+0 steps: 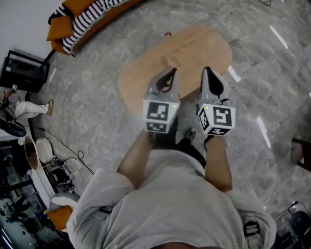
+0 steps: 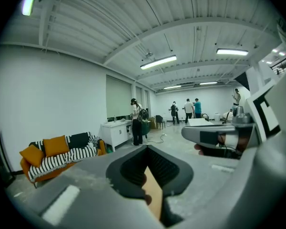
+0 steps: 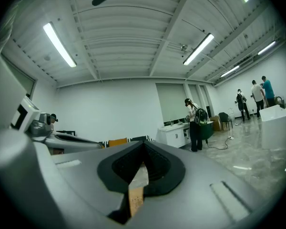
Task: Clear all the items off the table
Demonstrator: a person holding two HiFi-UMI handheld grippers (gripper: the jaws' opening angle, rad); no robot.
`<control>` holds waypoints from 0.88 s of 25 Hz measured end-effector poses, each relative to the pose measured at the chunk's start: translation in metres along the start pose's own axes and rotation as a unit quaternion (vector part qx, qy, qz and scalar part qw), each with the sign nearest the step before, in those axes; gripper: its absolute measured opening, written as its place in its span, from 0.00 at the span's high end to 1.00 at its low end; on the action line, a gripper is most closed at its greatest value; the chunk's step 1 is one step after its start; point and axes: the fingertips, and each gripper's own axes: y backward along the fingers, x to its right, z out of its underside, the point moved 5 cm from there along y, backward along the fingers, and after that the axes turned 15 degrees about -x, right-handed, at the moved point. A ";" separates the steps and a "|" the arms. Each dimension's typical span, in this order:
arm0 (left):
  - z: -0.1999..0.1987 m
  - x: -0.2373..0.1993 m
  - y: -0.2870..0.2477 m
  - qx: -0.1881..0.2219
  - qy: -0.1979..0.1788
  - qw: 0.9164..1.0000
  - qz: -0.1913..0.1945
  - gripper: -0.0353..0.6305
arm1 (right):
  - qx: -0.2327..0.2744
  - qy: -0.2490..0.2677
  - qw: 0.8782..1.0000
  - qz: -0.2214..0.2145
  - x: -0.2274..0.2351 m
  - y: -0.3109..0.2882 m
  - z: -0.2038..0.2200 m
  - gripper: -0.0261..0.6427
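An oval wooden table [image 1: 197, 48] stands on the grey marble floor in the head view. One small tan object [image 1: 170, 62] sits on it near its middle; I cannot tell what it is. My left gripper [image 1: 172, 70] hangs just in front of that object, shut and holding nothing. My right gripper [image 1: 207, 69] is level with it to the right, over the table's near edge, its jaws also together and empty. In the left gripper view, the left gripper [image 2: 148, 147] points level across the room, and only a sliver of tabletop shows below its jaws. The right gripper [image 3: 144, 144] does the same.
An orange sofa [image 1: 93, 7] with striped cushions stands far left of the table. A black box [image 1: 23, 70] and cables lie on the floor at left. Several people stand far across the room by a white cabinet [image 2: 115, 132].
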 end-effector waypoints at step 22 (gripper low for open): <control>0.126 -0.108 -0.154 -0.161 0.117 0.980 0.005 0.92 | -0.191 0.006 0.978 -0.078 -0.017 -0.182 0.111 0.95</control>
